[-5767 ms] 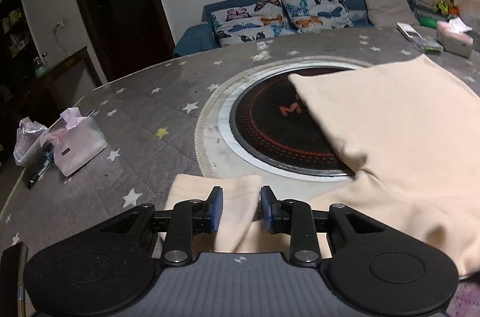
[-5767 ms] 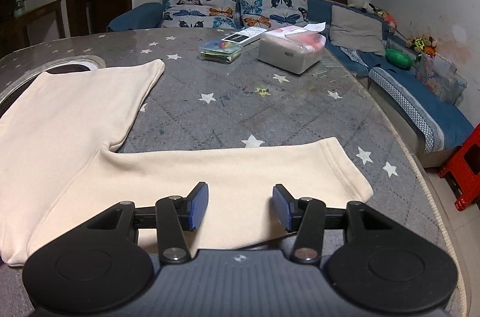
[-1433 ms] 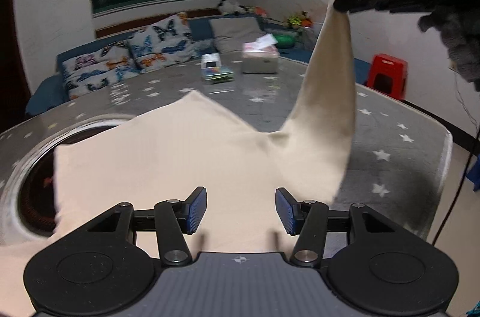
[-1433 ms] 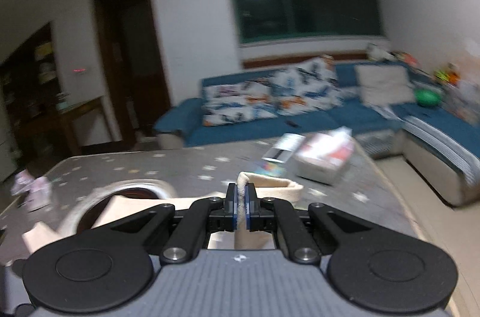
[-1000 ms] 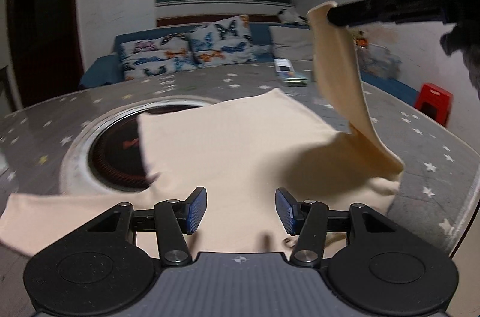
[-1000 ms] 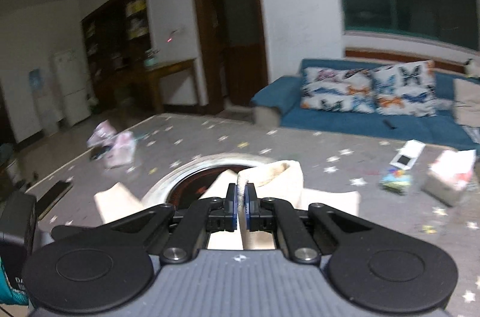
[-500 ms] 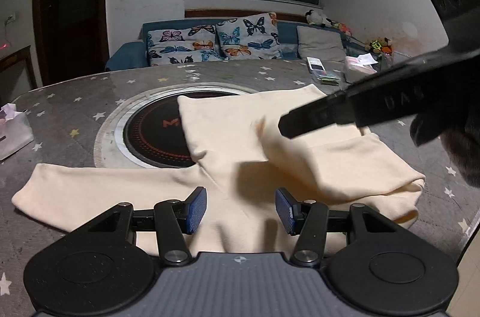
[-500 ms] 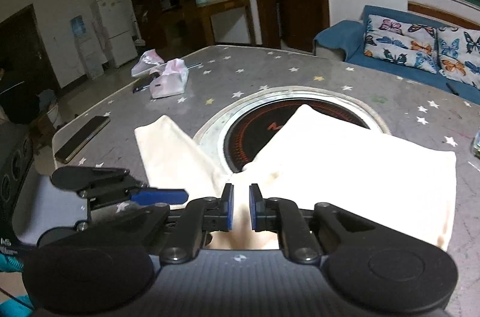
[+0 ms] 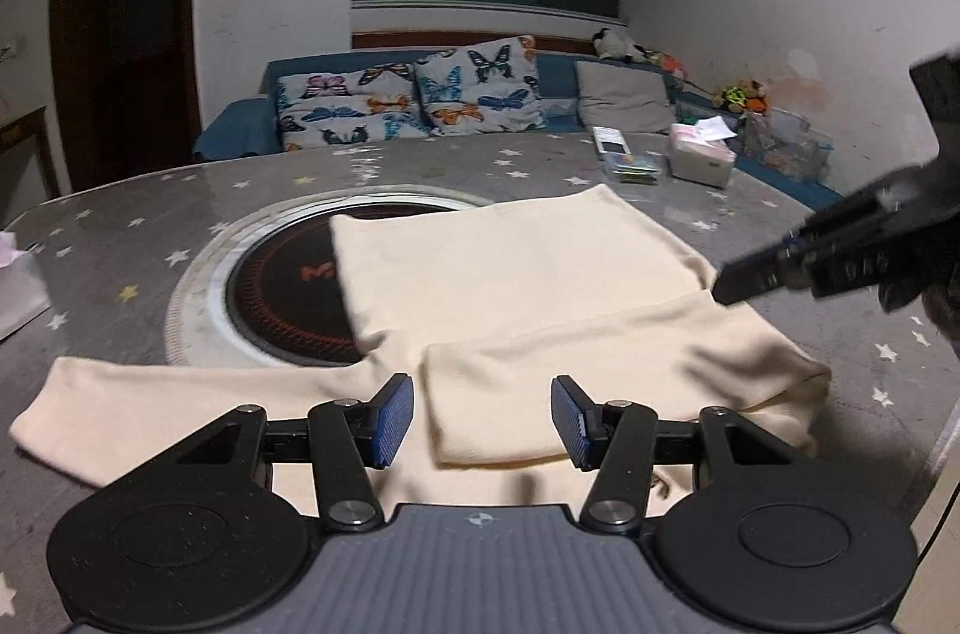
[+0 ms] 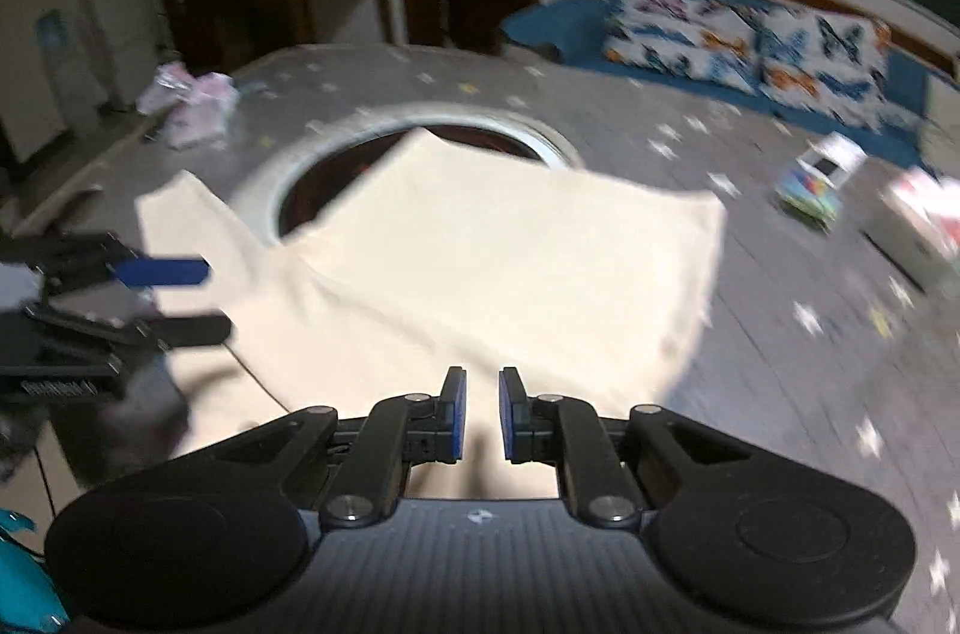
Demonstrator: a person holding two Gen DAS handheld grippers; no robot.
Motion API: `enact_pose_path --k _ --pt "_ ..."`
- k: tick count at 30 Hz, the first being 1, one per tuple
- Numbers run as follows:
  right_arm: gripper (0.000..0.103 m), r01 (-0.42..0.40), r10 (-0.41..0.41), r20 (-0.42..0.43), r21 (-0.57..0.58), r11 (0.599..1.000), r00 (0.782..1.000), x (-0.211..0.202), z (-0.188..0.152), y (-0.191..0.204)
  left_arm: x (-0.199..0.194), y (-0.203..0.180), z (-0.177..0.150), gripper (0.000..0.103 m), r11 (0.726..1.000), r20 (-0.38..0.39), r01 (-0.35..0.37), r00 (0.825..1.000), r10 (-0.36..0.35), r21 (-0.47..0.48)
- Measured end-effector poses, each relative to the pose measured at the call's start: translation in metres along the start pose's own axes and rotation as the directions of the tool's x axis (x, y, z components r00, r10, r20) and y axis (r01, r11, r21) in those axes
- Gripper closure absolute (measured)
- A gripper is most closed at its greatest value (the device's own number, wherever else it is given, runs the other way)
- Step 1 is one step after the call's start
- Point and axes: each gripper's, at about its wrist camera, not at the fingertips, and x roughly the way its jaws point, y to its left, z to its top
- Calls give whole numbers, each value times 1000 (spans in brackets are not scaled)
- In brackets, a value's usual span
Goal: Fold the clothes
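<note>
A cream long-sleeved top [image 9: 510, 268] lies flat on the grey star-patterned table [image 9: 150, 214]. One sleeve [image 9: 600, 370] is folded across its lower body, and that sleeve's cuff lies between my left gripper's fingers. The other sleeve [image 9: 120, 412] stretches out flat to the left. My left gripper [image 9: 480, 421] hovers open just above the folded cuff. My right gripper [image 10: 482, 415] is open by a narrow gap, empty, above the top's [image 10: 510, 262] near edge. In the left wrist view the right gripper [image 9: 780, 268] hangs past the top's right side. In the right wrist view the left gripper [image 10: 162, 298] shows at the left.
A round dark hotplate [image 9: 282, 286] is set into the table under the top's far left corner. A tissue box [image 9: 702, 157], a remote [image 9: 612, 139] and a small colourful box [image 9: 639, 166] sit at the far right. A pink pack [image 9: 18, 274] is at the left edge. A sofa [image 9: 420, 106] stands behind.
My right gripper carried the sleeve up and over the body, laid it down, let go and drew back to the right. The left gripper stayed open over the near hem.
</note>
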Motion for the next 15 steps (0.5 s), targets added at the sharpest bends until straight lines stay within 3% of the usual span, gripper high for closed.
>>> enact_pose_path --k 5,15 --pt "92 43 -43 -16 36 998 999 -1 -14 -20 12 -12 4 49 999 -12 26 1000 -26 21" --pt "92 46 -46 8 19 999 999 24 -5 -25 33 -21 7 49 999 -39 42 998 -40 28"
